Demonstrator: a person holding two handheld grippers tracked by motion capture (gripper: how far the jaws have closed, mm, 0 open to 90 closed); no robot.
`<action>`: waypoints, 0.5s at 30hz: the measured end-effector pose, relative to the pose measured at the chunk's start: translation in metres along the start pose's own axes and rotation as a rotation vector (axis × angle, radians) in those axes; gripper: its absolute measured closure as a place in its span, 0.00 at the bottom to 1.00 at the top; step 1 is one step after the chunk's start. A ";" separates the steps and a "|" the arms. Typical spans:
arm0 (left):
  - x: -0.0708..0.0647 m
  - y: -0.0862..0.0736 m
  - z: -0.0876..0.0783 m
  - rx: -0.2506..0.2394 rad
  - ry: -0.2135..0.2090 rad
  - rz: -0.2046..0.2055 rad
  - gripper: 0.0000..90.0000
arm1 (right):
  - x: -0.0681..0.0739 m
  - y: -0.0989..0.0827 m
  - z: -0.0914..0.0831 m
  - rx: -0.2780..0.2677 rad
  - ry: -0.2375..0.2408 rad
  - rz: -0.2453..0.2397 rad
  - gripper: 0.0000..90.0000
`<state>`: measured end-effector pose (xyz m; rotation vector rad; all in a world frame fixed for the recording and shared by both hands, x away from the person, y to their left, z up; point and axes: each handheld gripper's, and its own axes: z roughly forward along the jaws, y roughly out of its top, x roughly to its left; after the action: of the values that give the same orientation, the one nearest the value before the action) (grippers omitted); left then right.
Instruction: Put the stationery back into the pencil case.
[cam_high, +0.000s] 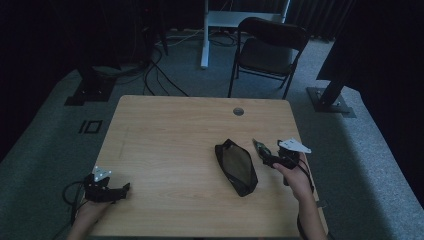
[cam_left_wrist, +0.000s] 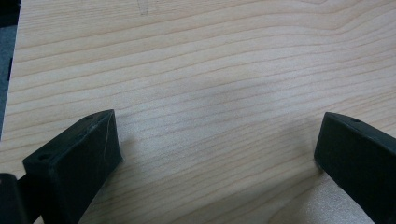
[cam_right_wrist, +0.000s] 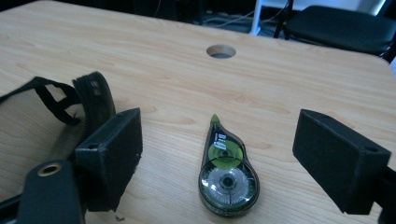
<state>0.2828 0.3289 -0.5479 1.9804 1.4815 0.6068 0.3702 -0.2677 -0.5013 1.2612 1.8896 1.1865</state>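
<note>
On the pale wooden table (cam_high: 165, 150) a black zipped mesh pencil pouch (cam_high: 236, 166) lies right of centre, its open end toward the far side. The right gripper (cam_right_wrist: 219, 163) sits just beside it, jaws spread wide and gripping nothing, straddling a small green-and-clear teardrop correction-tape dispenser (cam_right_wrist: 226, 172) whose reels are plain in that gripper's view but a mere sliver from above (cam_high: 261, 148). At the near left corner the left gripper (cam_high: 107, 190) rests, wide open and empty over bare wood.

Pouch (cam_right_wrist: 70, 109): cut off at the left edge of the right gripper view, its lower part hidden behind the near jaw.
Correction tape (cam_high: 261, 148): too small in the high view to read its label; lower end hidden by the right gripper (cam_high: 278, 161).
Person's forearms: cut off by the high view's bottom edge.
Chair (cam_right_wrist: 345, 28): cropped at the right gripper view's upper right.
</note>
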 end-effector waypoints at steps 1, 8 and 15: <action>0.000 0.000 0.000 0.000 0.000 0.000 0.00 | 0.000 0.000 0.002 0.007 0.001 0.000 0.17; 0.000 0.000 0.000 0.000 0.000 0.000 0.00 | -0.004 -0.005 0.020 0.060 -0.003 0.010 0.17; 0.000 0.000 0.000 0.000 0.000 0.000 0.00 | -0.010 -0.010 0.037 0.122 -0.018 0.021 0.20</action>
<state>0.2828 0.3289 -0.5479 1.9806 1.4815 0.6068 0.4006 -0.2655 -0.5273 1.3545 1.9659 1.0803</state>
